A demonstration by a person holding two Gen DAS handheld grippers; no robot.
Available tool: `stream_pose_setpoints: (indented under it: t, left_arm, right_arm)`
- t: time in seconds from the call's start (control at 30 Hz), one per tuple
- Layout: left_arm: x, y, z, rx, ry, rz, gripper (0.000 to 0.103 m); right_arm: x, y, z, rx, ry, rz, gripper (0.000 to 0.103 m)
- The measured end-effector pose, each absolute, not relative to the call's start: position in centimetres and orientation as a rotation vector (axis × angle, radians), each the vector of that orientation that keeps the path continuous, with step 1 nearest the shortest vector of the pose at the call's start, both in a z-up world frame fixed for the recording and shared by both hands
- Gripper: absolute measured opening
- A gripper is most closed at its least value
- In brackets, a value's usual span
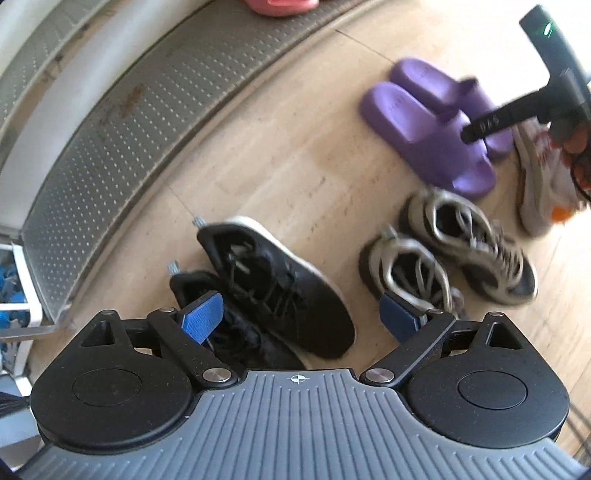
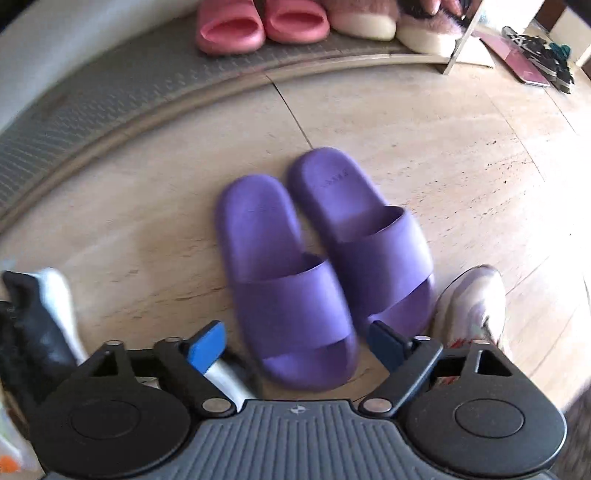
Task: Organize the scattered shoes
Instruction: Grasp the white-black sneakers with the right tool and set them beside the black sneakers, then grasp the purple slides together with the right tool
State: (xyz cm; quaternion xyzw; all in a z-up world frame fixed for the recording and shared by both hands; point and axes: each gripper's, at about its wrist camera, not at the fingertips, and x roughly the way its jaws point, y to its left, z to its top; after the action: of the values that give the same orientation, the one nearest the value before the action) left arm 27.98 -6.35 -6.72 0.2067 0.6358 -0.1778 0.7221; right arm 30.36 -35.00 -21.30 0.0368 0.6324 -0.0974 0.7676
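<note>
Right wrist view: the pair of purple slides (image 2: 317,266) lies side by side and touching on the pale floor (image 2: 461,155), directly ahead of the right gripper (image 2: 295,345). The toe of the nearer slide sits between the two blue-padded fingers, which are spread wide with nothing clamped. Both slides run lengthwise from about 11 o'clock down to 5 o'clock, heels toward the shelf and open toes toward the camera. At 4 o'clock, a white sneaker (image 2: 476,302) lies just beside the right slide. At 9 o'clock is part of a black sneaker with a white sole (image 2: 40,325). At 12 o'clock, on the perforated metal shelf (image 2: 110,99), stand pink slides (image 2: 258,24) and fluffy pink slippers (image 2: 391,22).

Left wrist view: the left gripper (image 1: 301,315) hangs over a pair of black sneakers (image 1: 273,291), its fingers wide apart and holding nothing; the left pad sits above the nearer sneaker. These shoes point toward 5 o'clock, heels toward 11 o'clock. At 2 o'clock lie grey sneakers (image 1: 450,251), slanted the same way, with the purple slides beyond them.
</note>
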Motion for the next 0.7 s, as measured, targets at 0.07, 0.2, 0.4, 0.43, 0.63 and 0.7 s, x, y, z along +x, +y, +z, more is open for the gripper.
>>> stream_pose_setpoints:
  t: [0.07,0.2,0.4,0.43,0.63,0.7]
  left_arm:
    - [29.1,-6.6,-6.7,0.438,1.405,-0.370,0.095]
    - [30.0,-7.0,-7.1,0.399,1.436,-0.387,0.095]
    - [29.9,-7.0,-8.6,0.404,1.488,-0.385,0.095]
    - [29.8,-7.0,-8.9,0.406,1.496,-0.383,0.095]
    - [29.8,-6.6,-9.7,0.407,1.528,-0.369,0.095]
    - [29.8,-6.5,-9.2,0.401,1.515,-0.367,0.095]
  right_arm:
    - [31.7,-36.2,-22.7,-0.012,1.403,-0.213,0.086]
    - [33.3,-38.2,-23.5,-0.043,1.381,-0.167,0.082]
    - [37.8,-37.7,-25.4,-0.131,1.429,0.009,0.066]
    - [38.5,-37.4,-26.2,-0.173,1.465,0.031,0.061]
    - [41.6,-36.6,-30.2,-0.276,1.667,0.107,0.047]
    - [42.0,-36.2,-31.8,-0.303,1.754,0.129,0.047]
